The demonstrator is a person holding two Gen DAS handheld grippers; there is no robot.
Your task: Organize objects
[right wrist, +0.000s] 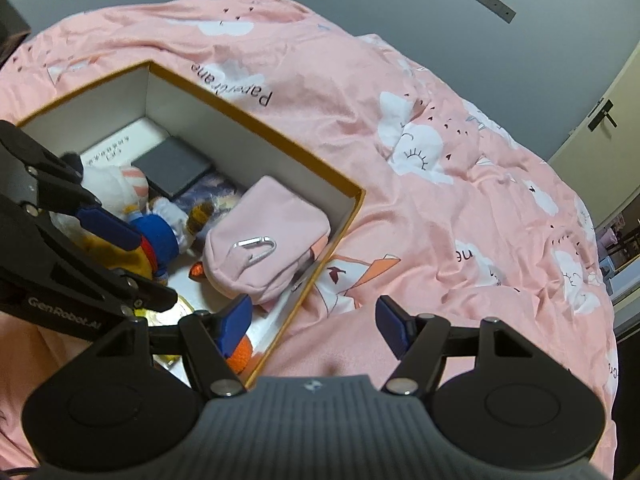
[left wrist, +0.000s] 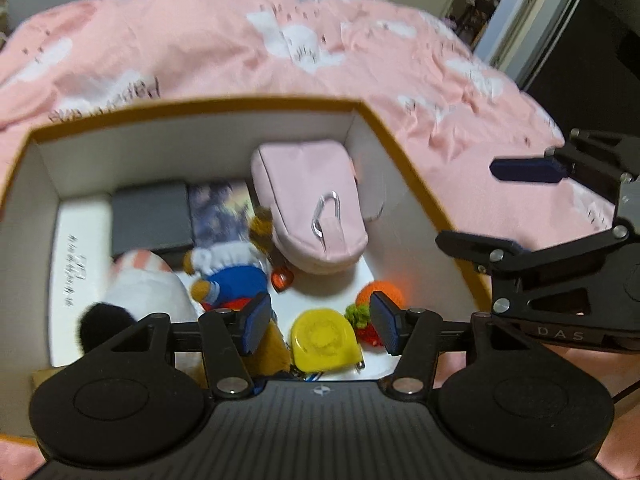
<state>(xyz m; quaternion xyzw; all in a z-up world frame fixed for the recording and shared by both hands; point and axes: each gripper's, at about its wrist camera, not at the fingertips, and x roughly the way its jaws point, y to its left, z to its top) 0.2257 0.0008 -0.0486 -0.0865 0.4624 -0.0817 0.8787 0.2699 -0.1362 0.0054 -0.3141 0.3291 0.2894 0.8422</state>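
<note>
An open cardboard box (left wrist: 404,152) (right wrist: 280,148) sits on a pink bed cover. Inside lie a pink pouch with a carabiner (left wrist: 308,200) (right wrist: 268,236), a plush figure in blue and white (left wrist: 230,272) (right wrist: 160,232), a white plush (left wrist: 144,292) (right wrist: 116,188), a grey flat case (left wrist: 152,216) (right wrist: 176,166), a yellow tape measure (left wrist: 324,338) and an orange crochet fruit (left wrist: 382,294) (right wrist: 240,354). My left gripper (left wrist: 322,322) is open and empty above the tape measure. My right gripper (right wrist: 312,326) is open and empty over the box's right wall.
The pink patterned bed cover (left wrist: 280,48) (right wrist: 440,184) spreads all around the box. A small orange-red object (left wrist: 282,278) lies under the pouch's edge. A door (right wrist: 600,120) and a grey wall stand beyond the bed.
</note>
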